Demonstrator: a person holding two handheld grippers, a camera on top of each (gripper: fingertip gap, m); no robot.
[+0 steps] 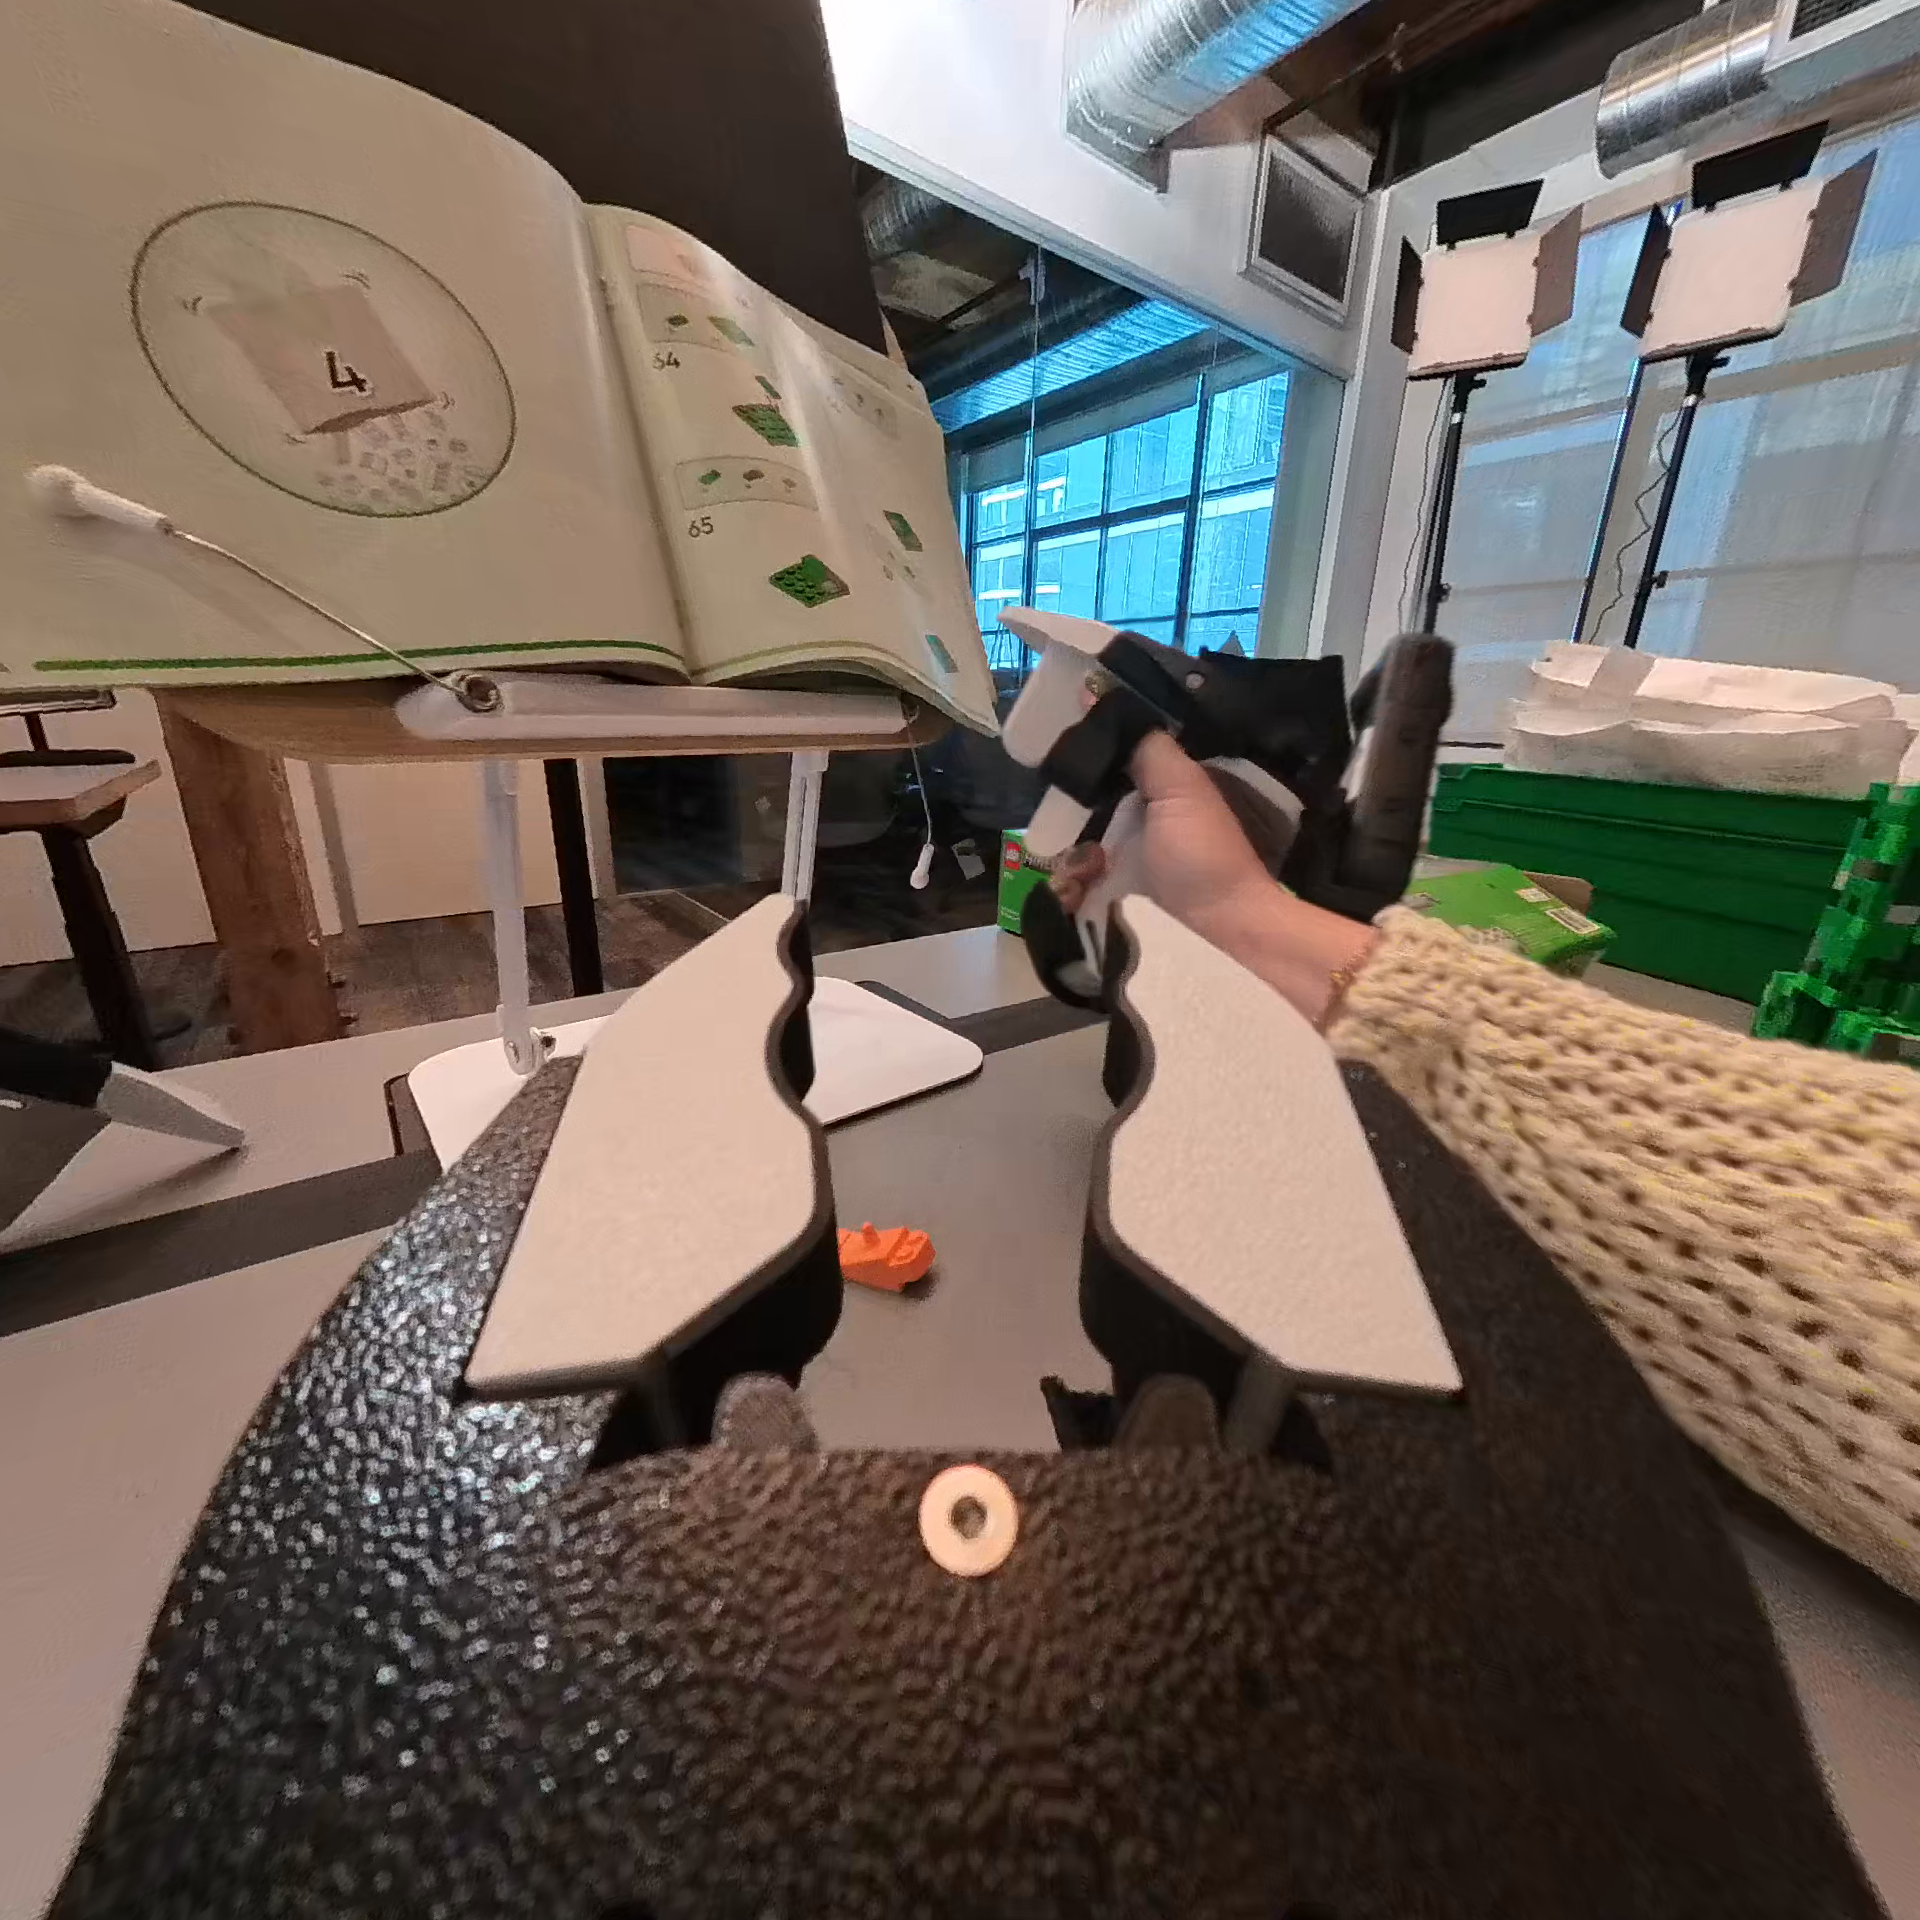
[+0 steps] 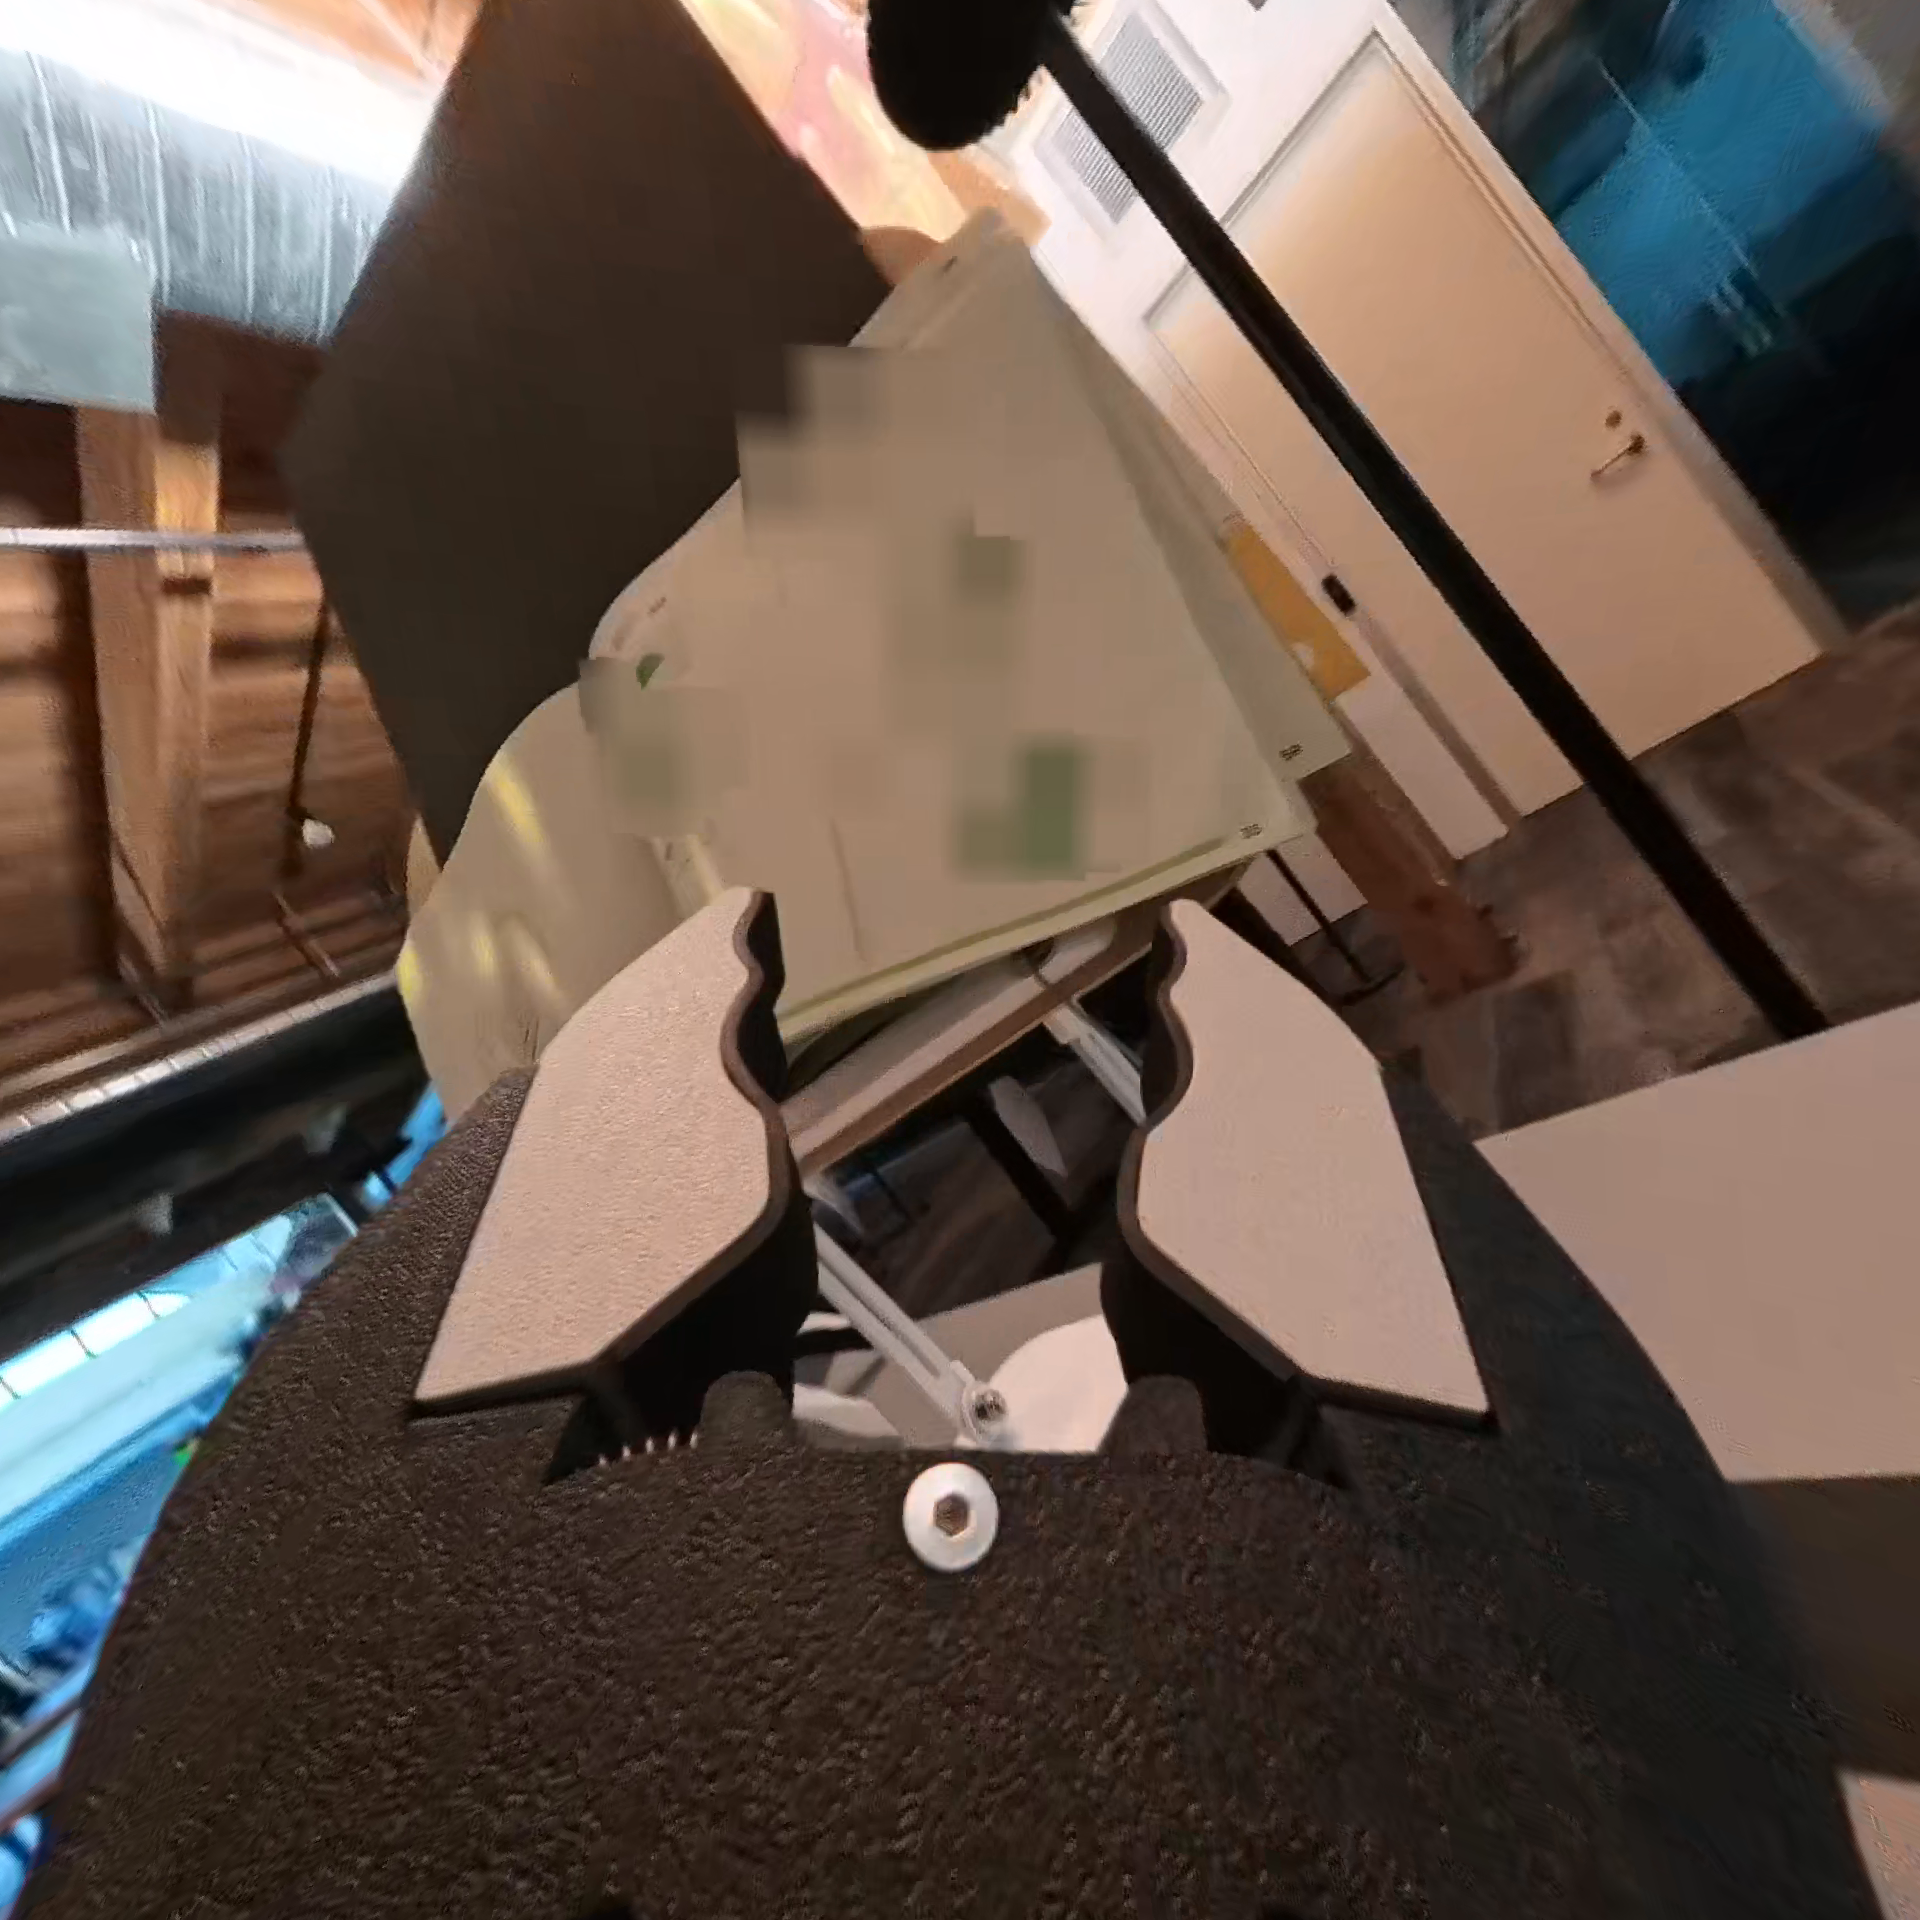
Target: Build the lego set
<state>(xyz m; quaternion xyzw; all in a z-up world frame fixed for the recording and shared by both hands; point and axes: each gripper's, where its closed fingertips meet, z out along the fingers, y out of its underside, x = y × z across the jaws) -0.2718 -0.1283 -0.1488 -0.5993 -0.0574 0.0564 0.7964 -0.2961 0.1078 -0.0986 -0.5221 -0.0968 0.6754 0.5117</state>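
Left gripper (image 1: pixel 956 935) hovers low over the grey table (image 1: pixel 156 1455), jaws spread wide, nothing between them. Orange lego piece (image 1: pixel 885 1255) lies on the table in the gap between the left fingers, not touched. Right gripper (image 1: pixel 1023 665) is raised off the table near the right edge of the instruction booklet (image 1: pixel 416 436), held by a hand (image 1: pixel 1195 831) in a cream knit sleeve (image 1: pixel 1662 1226); its white fingers stand apart and carry nothing. In the right wrist view the right gripper (image 2: pixel 961 935) points at the booklet's (image 2: pixel 987 675) lower right corner, jaws open, not gripping the page; whether a fingertip touches the paper can't be told. Booklet sits open on a white stand (image 1: pixel 727 1060) toward the far side of the table, a wire page clip (image 1: pixel 260 571) across the left page. Green lego box (image 1: pixel 1507 914) lies near the far right edge, green crate (image 1: pixel 1642 862) behind it, a green brick build (image 1: pixel 1860 935) at the right edge. Two light panels (image 1: pixel 1475 281) stand by the windows.
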